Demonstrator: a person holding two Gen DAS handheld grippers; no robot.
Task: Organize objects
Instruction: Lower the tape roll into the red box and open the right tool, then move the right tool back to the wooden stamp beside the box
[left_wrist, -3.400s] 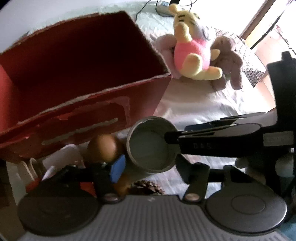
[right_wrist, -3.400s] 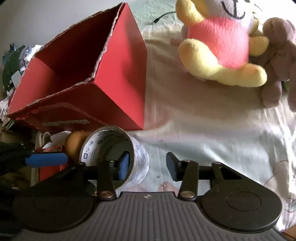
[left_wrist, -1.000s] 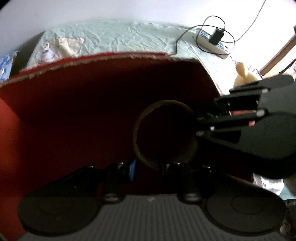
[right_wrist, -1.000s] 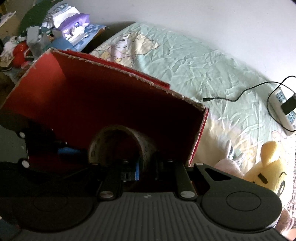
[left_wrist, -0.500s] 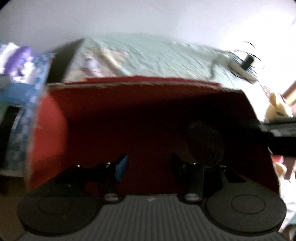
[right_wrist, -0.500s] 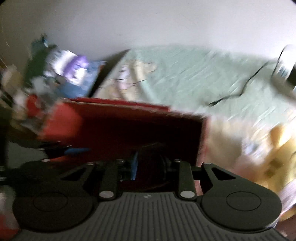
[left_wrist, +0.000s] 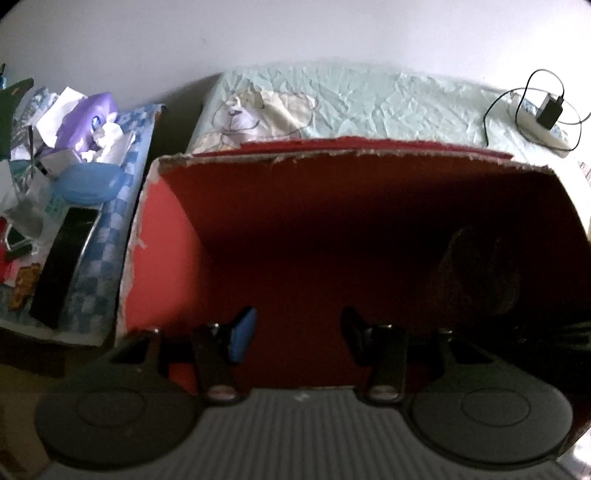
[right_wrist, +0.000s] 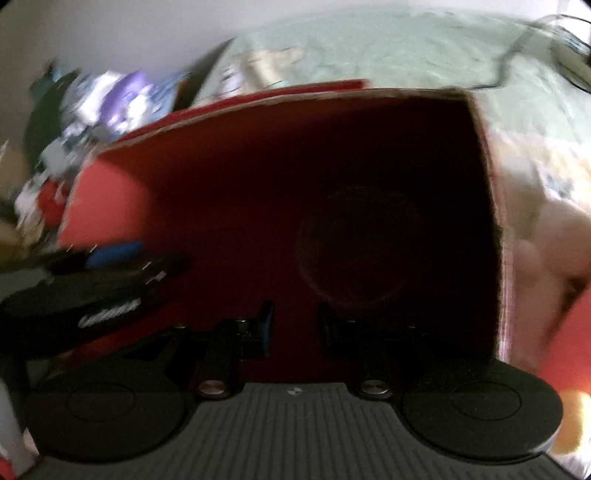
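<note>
The paper cup (right_wrist: 360, 254) lies inside the red box (left_wrist: 354, 236), toward its right wall. We judge it light, thin and easily crushed, best pinched gently across the rim. Our left gripper (left_wrist: 295, 325) is wide open and empty; our right gripper (right_wrist: 294, 321) has its jaws parted narrowly, holding nothing.

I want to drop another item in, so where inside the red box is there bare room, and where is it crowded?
The red box has bare floor across its left and middle, between the lit left wall and the round container lying dim at the right end. That right end is taken. The left tool hangs open over the free stretch. Outside, the clutter left of the box is crowded.
</note>
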